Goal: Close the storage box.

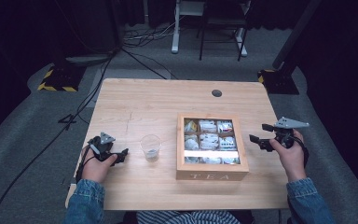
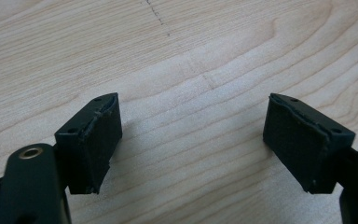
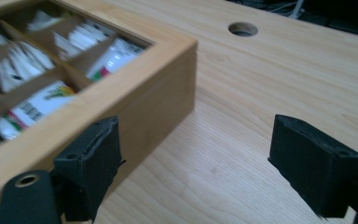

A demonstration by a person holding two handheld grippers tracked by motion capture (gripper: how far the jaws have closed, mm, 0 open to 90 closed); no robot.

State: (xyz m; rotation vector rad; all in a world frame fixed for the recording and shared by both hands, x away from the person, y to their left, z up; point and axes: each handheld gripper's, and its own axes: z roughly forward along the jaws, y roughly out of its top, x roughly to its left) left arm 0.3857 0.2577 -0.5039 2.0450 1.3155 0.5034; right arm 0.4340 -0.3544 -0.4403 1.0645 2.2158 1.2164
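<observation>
The tea box sits right of table centre, just left of the right gripper, the nearer one, whose spread, empty jaws face its side wall. The left gripper, also spread and empty, rests beside the cup.

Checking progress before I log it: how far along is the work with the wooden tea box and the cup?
Done: nothing visibly moved yet; the clear plastic cup stands beside the wooden tea box, whose glass lid looks shut. In hand: the right tool, open, nears the box's right side; the left tool rests open, empty. Left: opening the box.
</observation>
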